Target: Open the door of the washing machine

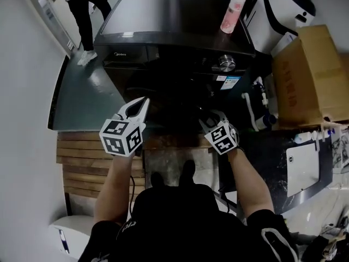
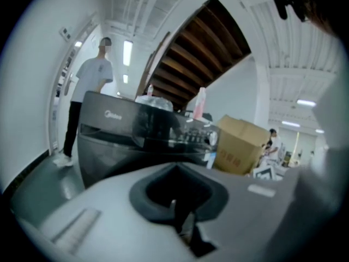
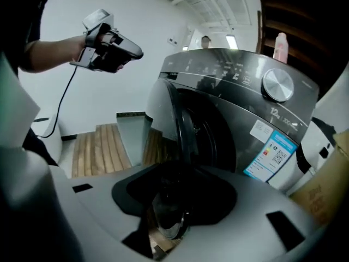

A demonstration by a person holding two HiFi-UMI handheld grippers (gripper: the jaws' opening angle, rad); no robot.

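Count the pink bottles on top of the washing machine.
1. The pink bottle stands on the washing machine, near its top's far right corner. The top's far edge is cropped, so others may be hidden.

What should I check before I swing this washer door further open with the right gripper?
1. Door off its latch: ok, it stands ajar from the washing machine.
2. Right gripper grip: cannot tell; the door's edge lies between its fingers, but whether they press on it is unclear.
3. Left gripper out of the way: ok, shut, empty, held off to the side.
4. Pink bottle on top: ok, upright.
5. Bystander away from the door: ok, standing beyond the machine's far corner.
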